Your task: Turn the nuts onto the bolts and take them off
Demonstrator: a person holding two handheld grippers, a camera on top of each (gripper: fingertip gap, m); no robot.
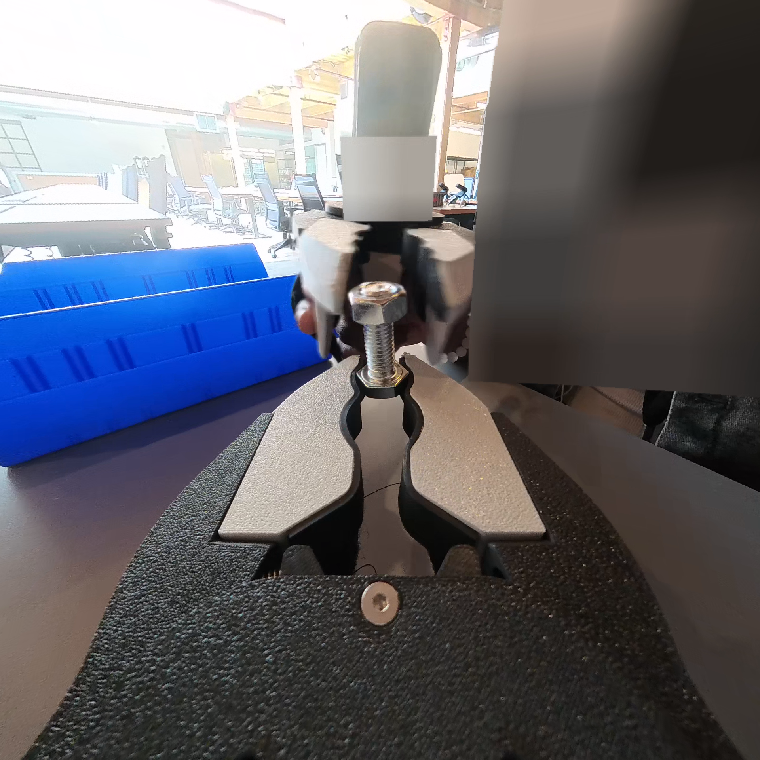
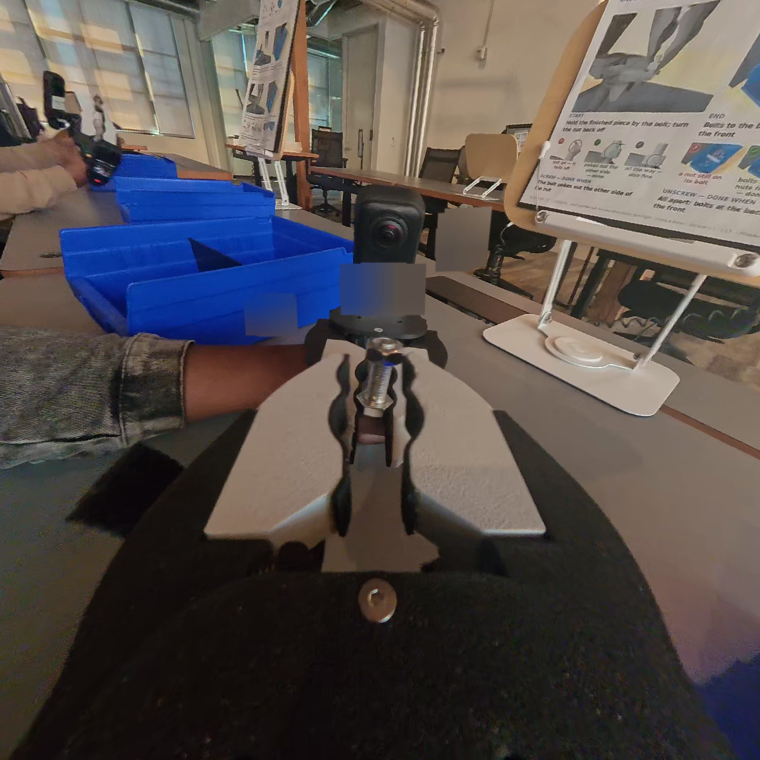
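Note:
A silver bolt point(image 1: 379, 349) stands upright, with a hex nut point(image 1: 377, 306) at the top of its thread. My left gripper point(image 1: 381, 372) is shut on the bolt's hex head point(image 1: 381, 377) at its fingertips. The right gripper's fingers point(image 1: 325, 271) show blurred behind, one on each side of the nut and apart from it. In the right wrist view my right gripper point(image 2: 376, 362) is open, with the bolt point(image 2: 378, 378) and nut point(image 2: 384, 346) in the gap between its fingers. The left gripper's camera point(image 2: 388, 230) faces me.
Blue bins point(image 1: 123, 349) point(image 2: 197, 288) stand on the grey table point(image 2: 575, 473) to the left. An instruction board point(image 2: 637, 123) on a white stand point(image 2: 575, 370) is at the right. A person's denim sleeve point(image 2: 103, 382) lies along the left. Another person's hand point(image 2: 61, 156) works farther back. The left gripper's tips are roughly 5 centimeters from the right gripper's.

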